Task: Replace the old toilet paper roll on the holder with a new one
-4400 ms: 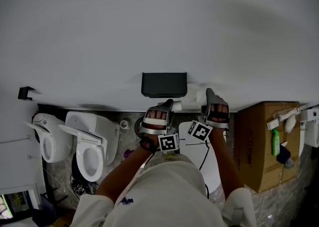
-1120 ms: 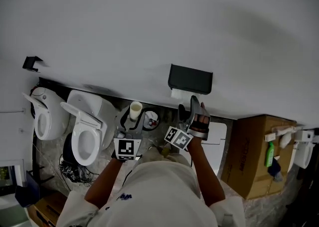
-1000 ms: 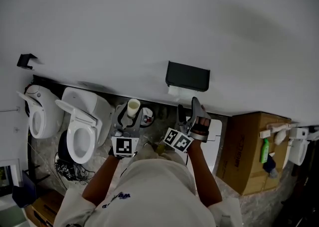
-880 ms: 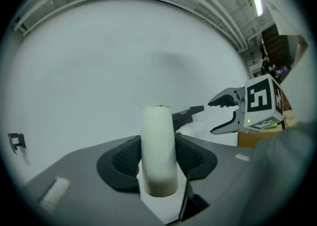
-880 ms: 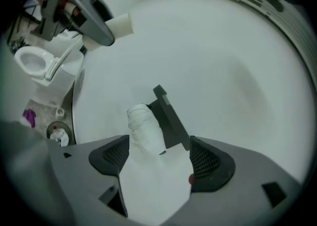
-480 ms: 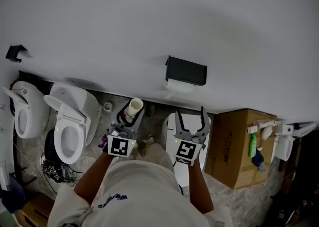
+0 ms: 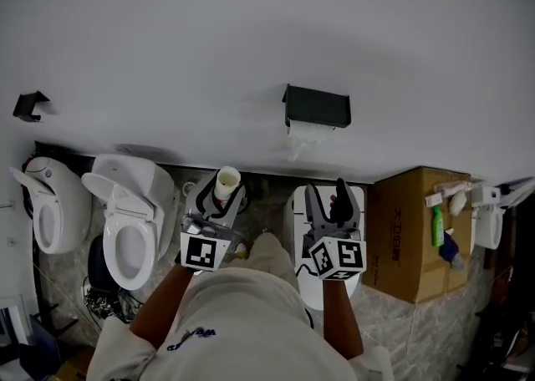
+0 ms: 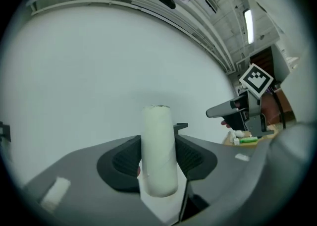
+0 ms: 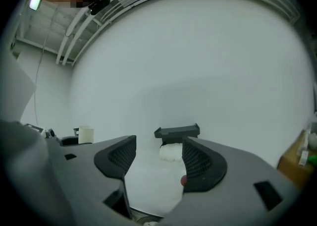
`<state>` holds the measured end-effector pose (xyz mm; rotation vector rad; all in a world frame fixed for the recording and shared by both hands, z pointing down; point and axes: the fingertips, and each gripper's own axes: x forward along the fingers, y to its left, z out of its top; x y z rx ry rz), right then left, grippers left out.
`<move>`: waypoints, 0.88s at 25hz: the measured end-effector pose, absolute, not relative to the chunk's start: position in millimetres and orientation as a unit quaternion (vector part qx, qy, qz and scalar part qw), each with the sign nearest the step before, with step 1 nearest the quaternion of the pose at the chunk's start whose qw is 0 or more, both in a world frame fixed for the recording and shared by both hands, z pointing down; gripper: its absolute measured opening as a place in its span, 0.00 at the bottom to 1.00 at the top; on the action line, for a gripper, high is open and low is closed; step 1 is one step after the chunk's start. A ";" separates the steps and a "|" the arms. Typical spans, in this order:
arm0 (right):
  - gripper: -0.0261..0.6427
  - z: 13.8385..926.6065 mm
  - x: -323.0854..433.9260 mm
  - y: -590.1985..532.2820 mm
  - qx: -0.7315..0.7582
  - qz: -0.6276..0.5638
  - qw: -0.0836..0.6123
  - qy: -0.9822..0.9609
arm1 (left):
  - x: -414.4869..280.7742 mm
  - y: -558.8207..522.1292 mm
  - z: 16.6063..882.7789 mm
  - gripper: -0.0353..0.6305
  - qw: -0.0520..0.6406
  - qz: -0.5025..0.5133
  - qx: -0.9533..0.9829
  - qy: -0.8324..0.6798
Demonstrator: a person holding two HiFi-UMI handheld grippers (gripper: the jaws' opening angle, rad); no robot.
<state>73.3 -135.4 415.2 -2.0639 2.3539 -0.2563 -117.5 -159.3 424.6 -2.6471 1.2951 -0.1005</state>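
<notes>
No writing can be read: the print on the cardboard box (image 7: 408,233) is too small, and each gripper's cube shows only a black-and-white square marker. The left gripper (image 7: 219,200) has its jaws clamped on an upright pale tube (image 8: 158,151), which rises above them. The right gripper (image 9: 158,158) has its jaws closing with nothing between them. It faces the black wall holder (image 9: 177,131), well apart from it. A white paper roll (image 9: 171,151) hangs just under the holder.
</notes>
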 end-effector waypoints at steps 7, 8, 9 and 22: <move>0.45 397.8 65.8 -118.8 -0.669 -0.047 -0.013 0.742 | -118.9 -142.8 415.2 0.36 0.134 -0.061 -0.899 0.412; 0.45 396.7 64.8 -114.4 -0.667 -0.048 -0.018 0.743 | -118.9 -139.4 414.5 0.36 0.125 -0.055 -0.900 0.414; 0.44 395.6 64.5 -111.1 -0.666 -0.049 -0.022 0.744 | -118.7 -137.7 412.6 0.36 0.114 -0.044 -0.901 0.416; 0.21 392.2 54.2 -95.3 -0.668 -0.029 -0.042 0.742 | -148.9 -142.3 408.1 0.36 0.057 0.002 -0.893 0.447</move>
